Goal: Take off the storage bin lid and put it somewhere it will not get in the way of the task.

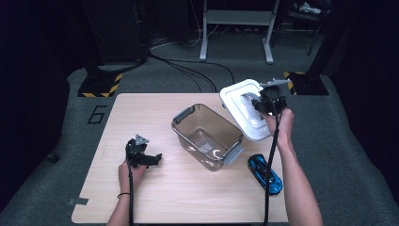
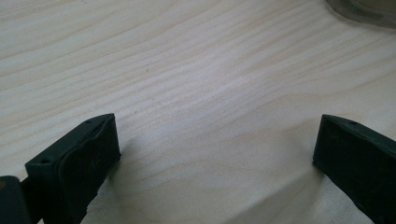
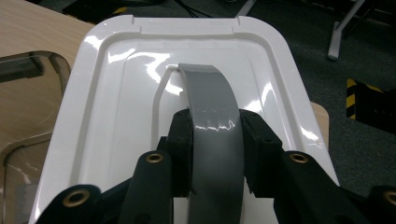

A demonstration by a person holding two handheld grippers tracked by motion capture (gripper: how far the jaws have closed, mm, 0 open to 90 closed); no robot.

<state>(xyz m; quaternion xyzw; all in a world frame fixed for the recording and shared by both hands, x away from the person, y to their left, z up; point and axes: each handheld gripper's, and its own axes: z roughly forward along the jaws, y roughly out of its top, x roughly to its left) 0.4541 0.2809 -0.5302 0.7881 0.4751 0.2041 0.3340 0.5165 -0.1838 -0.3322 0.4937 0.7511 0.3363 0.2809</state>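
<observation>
A white box lid (image 1: 238,104) hangs tilted over the table's far right corner. Its grey handle (image 3: 215,126) is pinched between the black jaws of my right gripper (image 3: 216,154), which is shut on it; the gripper (image 1: 267,104) sits at the lid's right side in the high view. A clear brownish plastic box (image 1: 207,136) with grey side latches stands open at mid-table, just left of the lid. My left gripper (image 1: 143,157) rests low on the table at the left, open, its jaws (image 2: 210,149) spread over bare wood.
A blue toy car (image 1: 266,173) lies on the table near the right forearm, in front of the box. The box rim (image 3: 28,60) is at the left of the right gripper view. Beyond the table are cables, metal stand legs and yellow-black striped bases on grey carpet.
</observation>
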